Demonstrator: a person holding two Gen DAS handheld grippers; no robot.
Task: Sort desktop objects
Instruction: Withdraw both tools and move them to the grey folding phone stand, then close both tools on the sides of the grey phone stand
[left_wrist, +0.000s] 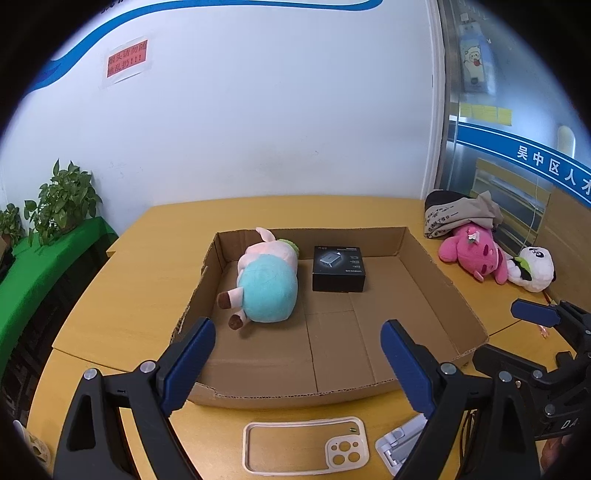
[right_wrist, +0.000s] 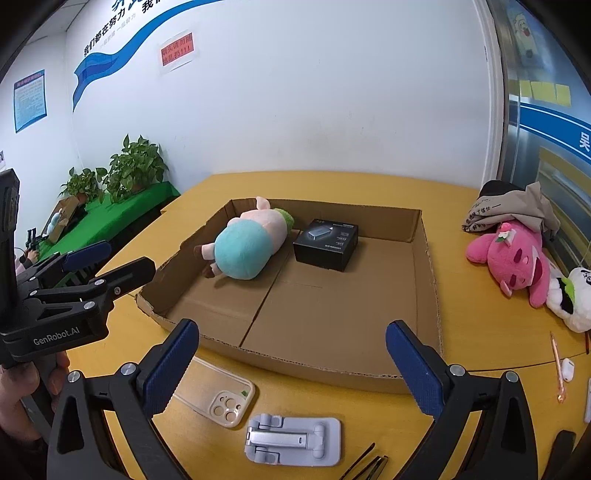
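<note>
Both grippers hung over the near edge of the yellow table (right_wrist: 461, 332), each with its jaws spread wide and nothing between them. The left gripper (left_wrist: 297, 363) looked into the cardboard tray (left_wrist: 436, 266), and the right gripper (right_wrist: 291, 363) did the same from a little further right; each was visible in the other's camera, side by side and apart.

The shallow tray sat in the middle of the table, probably as the collecting place for the sorting. Two things already lay in it: a plush pig (left_wrist: 267, 280) on its side against the tray's left wall, feet toward the near edge, and a black box (left_wrist: 339, 267) just beside it toward the far wall. The rest of the tray floor was bare, so there was room for more.

Unsorted items remained outside. Along the near edge lay a cream phone case (right_wrist: 221, 395), flat with the camera cutout toward the grippers, and a grey folding stand (right_wrist: 293, 439) to its right. Near the right edge lay a pink plush toy (right_wrist: 517, 258) touching a white panda plush (right_wrist: 576, 299), with bundled cloth (right_wrist: 509, 206) behind them, and a thin pen (right_wrist: 557, 363) nearer the front.

With both tools released and the case and stand directly below them, the next pick looked likely to be one of those two. The flat case would be awkward to pinch off the tabletop.
</note>
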